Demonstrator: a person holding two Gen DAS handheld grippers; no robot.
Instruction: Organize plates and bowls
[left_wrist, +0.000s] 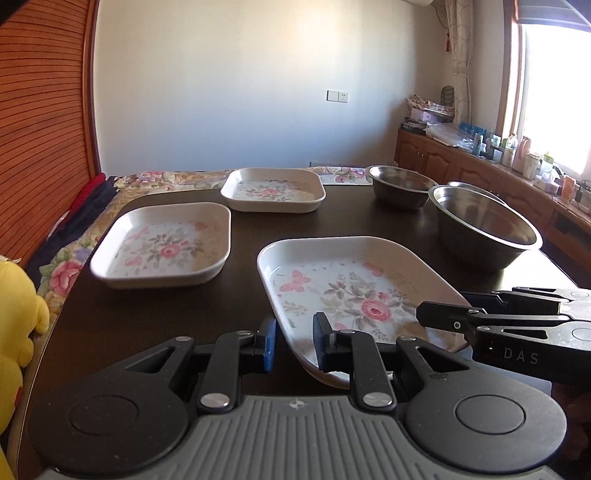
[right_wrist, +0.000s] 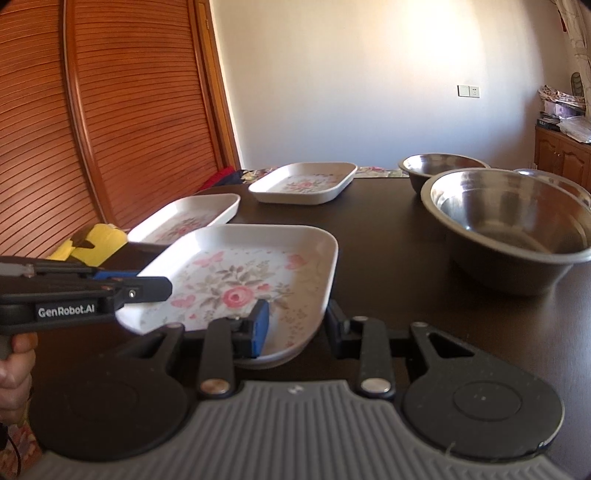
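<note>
step: lifting near white floral square plate (right_wrist: 255, 273) | my right gripper (right_wrist: 295, 328) pinching its rim, left gripper (left_wrist: 293, 347) spread at its corner | next: stack onto floral plate (left_wrist: 166, 247) at 10 o'clock

dark table (left_wrist: 155, 314) under plates (left_wrist: 164, 245), bowls (left_wrist: 484, 225)

Your nearest plate (right_wrist: 236, 280) looks like glossy white plastic with a printed rose pattern, and so do the two plates at ten and twelve o'clock. The bowls (right_wrist: 513, 218) are shiny metal; the tabletop (right_wrist: 388, 236) is dark, smooth and slightly reflective.
</note>
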